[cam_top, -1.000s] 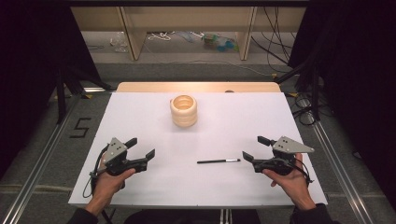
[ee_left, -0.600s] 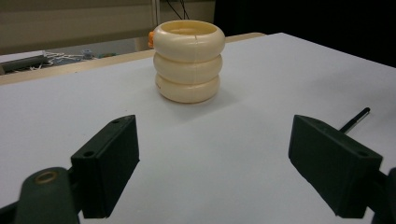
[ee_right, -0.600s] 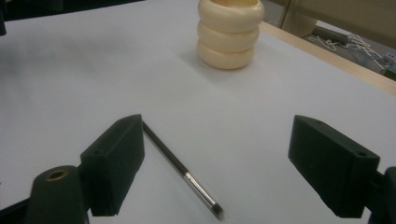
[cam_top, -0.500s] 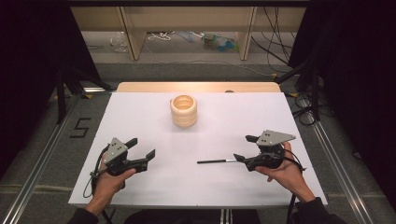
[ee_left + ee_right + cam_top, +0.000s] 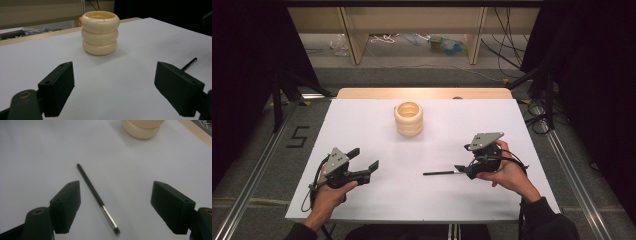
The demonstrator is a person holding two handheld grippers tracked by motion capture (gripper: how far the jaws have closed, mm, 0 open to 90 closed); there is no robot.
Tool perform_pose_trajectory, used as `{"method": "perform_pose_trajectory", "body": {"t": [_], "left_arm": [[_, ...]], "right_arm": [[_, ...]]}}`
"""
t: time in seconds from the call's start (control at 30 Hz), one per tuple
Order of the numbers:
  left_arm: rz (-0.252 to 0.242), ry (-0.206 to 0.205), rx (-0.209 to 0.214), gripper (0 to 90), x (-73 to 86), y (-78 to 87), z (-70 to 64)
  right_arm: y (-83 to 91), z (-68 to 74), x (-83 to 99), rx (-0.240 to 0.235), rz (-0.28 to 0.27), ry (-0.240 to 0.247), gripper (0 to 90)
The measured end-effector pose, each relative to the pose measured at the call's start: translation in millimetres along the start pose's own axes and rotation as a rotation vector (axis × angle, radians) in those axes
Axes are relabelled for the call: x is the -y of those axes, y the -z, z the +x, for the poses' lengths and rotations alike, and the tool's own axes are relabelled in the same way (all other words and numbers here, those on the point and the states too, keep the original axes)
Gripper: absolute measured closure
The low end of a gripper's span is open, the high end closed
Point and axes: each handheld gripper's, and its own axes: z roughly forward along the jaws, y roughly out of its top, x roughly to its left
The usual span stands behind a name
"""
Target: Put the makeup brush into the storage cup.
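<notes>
Having swung in from the table's edge, the right gripper (image 5: 466, 159), jaws spread wide, now straddles the black pen (image 5: 96, 195), poised to pinch it, while the left gripper (image 5: 364, 162) waits spread apart.

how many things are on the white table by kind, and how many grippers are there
Cream ribbed holder of three stacked rings: 1
Thin black pen with a silver end, lying flat: 1
Black two-jaw grippers, both open: 2, the left gripper and the right gripper
Total: 4, with 2 things lying on the white table and 2 grippers held above it.
</notes>
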Motion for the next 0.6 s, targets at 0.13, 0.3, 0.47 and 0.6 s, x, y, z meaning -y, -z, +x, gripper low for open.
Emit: {"method": "perform_pose_trajectory", "body": {"t": [0.13,0.3,0.47,0.6], "left_arm": [[-0.001,0.005,0.001,16.3,-0.4,-1.7,-0.5],[0.007,-0.01,0.006,16.2,-0.3,-3.2,-1.3],[0.005,-0.003,0.001,16.3,-0.5,-3.9,-0.5],[0.01,-0.005,0.006,16.3,-1.1,-6.2,-1.5]], "right_arm": [[-9.0,-2.2,-11.5,-0.051,0.047,0.036,24.6],[-18.5,-4.9,-18.0,-0.08,0.112,0.068,25.5],[-28.3,-5.2,-22.5,-0.084,0.149,0.091,25.6],[-32.5,-6.5,-24.3,-0.091,0.175,0.104,26.0]]}}
